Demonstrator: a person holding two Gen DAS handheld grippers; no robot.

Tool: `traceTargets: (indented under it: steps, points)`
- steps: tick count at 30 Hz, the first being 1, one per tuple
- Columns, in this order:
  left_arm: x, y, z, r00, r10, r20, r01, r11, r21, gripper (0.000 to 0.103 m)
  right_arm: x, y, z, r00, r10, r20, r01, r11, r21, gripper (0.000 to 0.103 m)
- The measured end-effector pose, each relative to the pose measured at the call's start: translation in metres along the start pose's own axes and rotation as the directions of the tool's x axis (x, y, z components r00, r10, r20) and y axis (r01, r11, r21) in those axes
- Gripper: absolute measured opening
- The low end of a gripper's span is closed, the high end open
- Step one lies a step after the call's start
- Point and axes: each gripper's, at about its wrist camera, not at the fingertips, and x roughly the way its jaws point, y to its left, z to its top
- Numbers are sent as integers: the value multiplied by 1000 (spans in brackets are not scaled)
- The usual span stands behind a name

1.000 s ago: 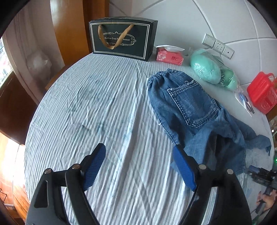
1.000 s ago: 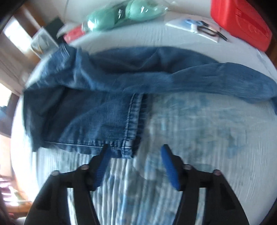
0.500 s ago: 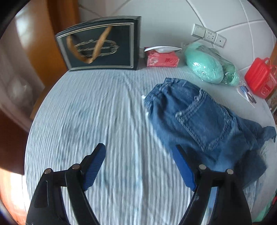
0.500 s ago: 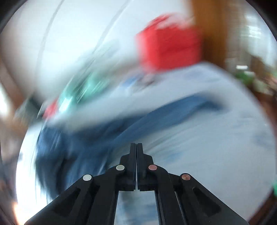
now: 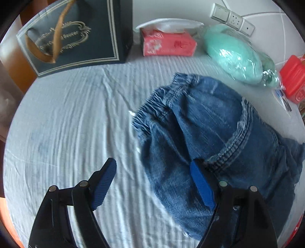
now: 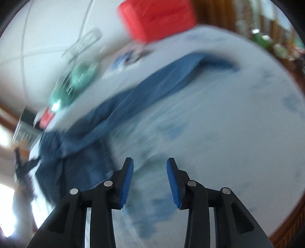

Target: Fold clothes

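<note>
Left wrist view: left gripper (image 5: 153, 179) wide open, nothing between its blue pads (image 5: 103, 186), hovering low over the near part of the bench (image 5: 66, 124), which wears a pale striped cloth. Jeans (image 5: 205, 145) lie bunched on the right half, elastic waistband toward the far side, a stitched seam curving across the top; the right pad sits over the jeans' near edge, contact not clear. Along the far edge, left to right: dark gift bag (image 5: 76, 36) with a gold handle, pink tissue box (image 5: 168, 44), green bundle (image 5: 234, 57) in clear plastic, red box (image 5: 292, 80). Right wrist view, heavily blurred: right gripper (image 6: 150, 181) open and empty above bare cloth. Jeans (image 6: 106, 118) spread to the left, one leg (image 6: 171, 76) stretching away to the far right. Red box (image 6: 156, 17) at the far edge, green bundle (image 6: 80, 80) far left.
</note>
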Motion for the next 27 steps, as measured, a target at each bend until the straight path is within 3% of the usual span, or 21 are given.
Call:
traceTargets:
  steps: [2, 5, 7, 8, 9, 10, 11, 12, 13, 14, 16, 20, 22, 24, 27]
  points:
    - [0, 2, -8, 998, -54, -16, 54, 999, 7, 80, 29, 27, -13, 998, 29, -62, -31, 999, -35, 34]
    - [2, 2, -19, 991, -123, -50, 125, 992, 33, 82, 58, 57, -28, 996, 33, -77, -37, 998, -49, 35]
    - [2, -9, -22, 996, -81, -39, 84, 991, 105, 97, 69, 72, -34, 998, 23, -55, -26, 999, -42, 50]
    - [3, -15, -21, 997, -64, -34, 68, 990, 126, 98, 77, 79, -36, 999, 2, -54, -5, 999, -53, 79]
    - [2, -22, -21, 998, -53, -29, 56, 988, 142, 96, 86, 85, -38, 998, -26, -58, 22, 997, -68, 98]
    - [-2, -28, -20, 998, -54, -19, 56, 987, 153, 76, 91, 95, -40, 997, -58, -49, 53, 994, -98, 102]
    - [-6, -33, -19, 998, -67, -14, 68, 985, 160, 57, 93, 106, -42, 995, -92, -29, 87, 987, -136, 92]
    - [-14, -40, -19, 998, -71, 0, 69, 983, 169, 23, 95, 118, -44, 992, -125, -8, 121, 977, -174, 50]
    - [-25, -49, -20, 998, -53, 28, 47, 982, 182, 16, 97, 129, -45, 988, -156, 14, 156, 965, -211, 11]
    - [-35, -55, -20, 997, -45, 58, 33, 981, 193, 16, 97, 139, -46, 987, -159, 18, 159, 960, -230, 3]
    - [-66, -55, -17, 989, -53, 137, 26, 981, 190, 10, 91, 153, -44, 993, -118, 5, 115, 962, -246, 4]
    - [-151, -25, -4, 951, -89, 295, 57, 992, 116, 6, 17, 138, -20, 990, 28, 138, -6, 988, -156, 3]
    - [-196, -8, 1, 927, -99, 362, 76, 994, 78, 7, -45, 112, -4, 961, 31, 276, -4, 995, -99, 3]
    - [-230, 12, -3, 914, -109, 391, 93, 994, 59, 7, -103, 80, 9, 921, -5, 389, 20, 999, -34, 3]
    - [-260, 26, -17, 919, -136, 370, 129, 991, 45, 7, -180, 22, 27, 862, -110, 495, 74, 993, 93, 3]
